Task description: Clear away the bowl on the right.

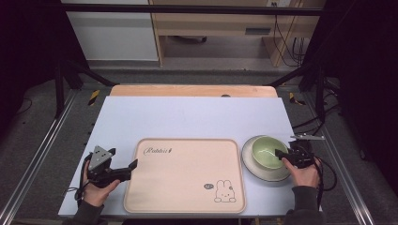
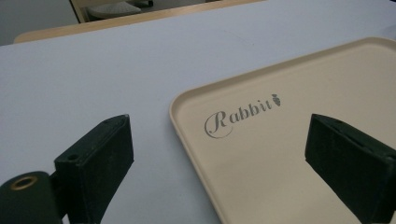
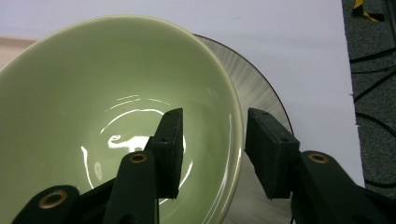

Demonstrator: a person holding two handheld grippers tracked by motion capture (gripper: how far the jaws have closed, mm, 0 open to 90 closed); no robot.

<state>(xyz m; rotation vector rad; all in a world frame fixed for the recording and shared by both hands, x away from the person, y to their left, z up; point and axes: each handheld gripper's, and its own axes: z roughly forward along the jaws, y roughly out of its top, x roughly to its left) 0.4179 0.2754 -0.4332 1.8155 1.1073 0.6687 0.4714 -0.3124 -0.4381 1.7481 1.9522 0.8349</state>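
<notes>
The beige rabbit tray (image 1: 185, 176) lies centred near me. My left gripper (image 1: 133, 165) sits at its left edge, jaws spread wide astride the rim, likely to steady it. On the right, the green bowl (image 1: 268, 151) rests on a plate (image 1: 263, 171); my right gripper (image 1: 280, 154) straddles its near rim, jaws narrowed but not clamped, ready to lift.

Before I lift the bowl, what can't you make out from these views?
- Right gripper, right gripper view: jaws straddle the bowl rim; contact not clear.
- Plate, right gripper view: mostly hidden behind the bowl.
- Tray, left gripper view: cut off at right and bottom edges.
- Tray's small oval mark, high view: too small to read.
</notes>
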